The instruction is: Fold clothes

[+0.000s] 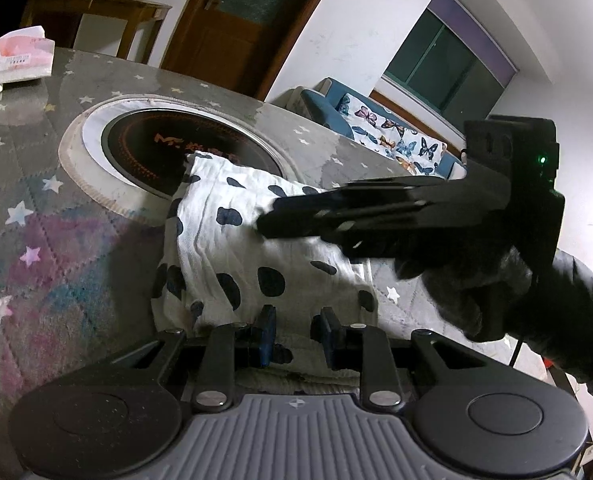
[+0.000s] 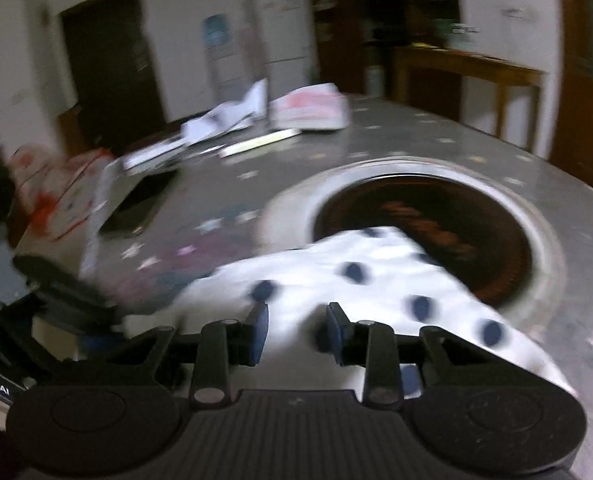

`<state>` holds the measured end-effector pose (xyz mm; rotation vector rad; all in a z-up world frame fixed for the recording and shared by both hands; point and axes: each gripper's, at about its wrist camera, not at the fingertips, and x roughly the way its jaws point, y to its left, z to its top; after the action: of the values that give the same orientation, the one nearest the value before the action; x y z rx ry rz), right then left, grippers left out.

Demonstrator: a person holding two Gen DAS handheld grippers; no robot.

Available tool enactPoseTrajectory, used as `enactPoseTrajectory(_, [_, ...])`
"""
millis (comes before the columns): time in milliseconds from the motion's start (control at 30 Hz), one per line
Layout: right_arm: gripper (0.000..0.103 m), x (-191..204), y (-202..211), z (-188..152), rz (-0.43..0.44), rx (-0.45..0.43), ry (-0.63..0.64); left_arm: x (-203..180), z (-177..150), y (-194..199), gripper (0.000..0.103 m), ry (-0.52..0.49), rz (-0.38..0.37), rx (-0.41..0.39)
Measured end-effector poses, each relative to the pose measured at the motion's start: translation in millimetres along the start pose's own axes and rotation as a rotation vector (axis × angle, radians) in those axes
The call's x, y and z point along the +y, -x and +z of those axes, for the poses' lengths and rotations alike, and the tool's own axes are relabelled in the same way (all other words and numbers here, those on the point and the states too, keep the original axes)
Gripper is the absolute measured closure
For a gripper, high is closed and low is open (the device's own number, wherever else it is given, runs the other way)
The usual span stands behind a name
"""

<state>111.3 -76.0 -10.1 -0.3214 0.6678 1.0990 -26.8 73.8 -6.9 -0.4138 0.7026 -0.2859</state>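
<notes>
Looking at it view by view, label-style:

left wrist, cloth: white crinkly cotton garment with dark navy blobs (image 1: 232,248) lies bunched in a long strip on the grey star-print quilted table cover (image 1: 36,208), far end flopped over the rim of the round black glass induction hob (image 1: 168,152)
left wrist, axis: cloth's long way runs straight out from the left gripper (image 1: 295,334), near edge right at its tips
left wrist, left tool: blue-padded fingers (image 1: 266,336) spread with a gap, nothing pinched that I can see
left wrist, other tool: black right gripper (image 1: 272,220) comes in from the right across the cloth's middle, held by a black-gloved hand (image 1: 476,296); can't tell if its fingers are together or apart, too blurred
right wrist, cloth: same spotted garment (image 2: 336,276) fans out ahead, far corner over the hob (image 2: 456,232); picture is smeared
right wrist, right tool: fingers look apart, cloth lying between and under them, grip unclear
judgement: both tools sit on it, right one mid-length, left one at the near end; a fold across the long way fits, though whether it's partly folded already I can't say
</notes>
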Motion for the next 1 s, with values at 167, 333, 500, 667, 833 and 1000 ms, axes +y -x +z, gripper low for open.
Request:
enactPoseTrajectory(167, [0.069, 21, -29, 10, 0.074, 0.038, 0.076, 2, -1, 1, 0.076, 0.016, -0.013, -0.002])
enactPoseTrajectory(333, [0.067, 11, -45, 20, 0.063, 0.028, 0.046, 5, -3, 2, 0.076, 0.031, -0.029, -0.002])
enactPoseTrajectory(500, [0.067, -7, -66, 31, 0.024, 0.034, -0.011, 5, -5, 3, 0.076, 0.038, -0.037, -0.002])
enactPoseTrajectory(667, [0.069, -20, -82, 42, -0.005, 0.024, -0.044, 5, -6, 4, 0.076, 0.045, -0.040, -0.003])
enactPoseTrajectory(833, [0.068, -29, -67, 45, -0.013, 0.002, -0.066, 4, -7, 6, 0.076, 0.051, -0.038, -0.004])
enactPoseTrajectory(1000, [0.068, -39, -39, 24, -0.032, 0.020, -0.097, 6, -7, 4, 0.076, 0.053, -0.037, -0.007])
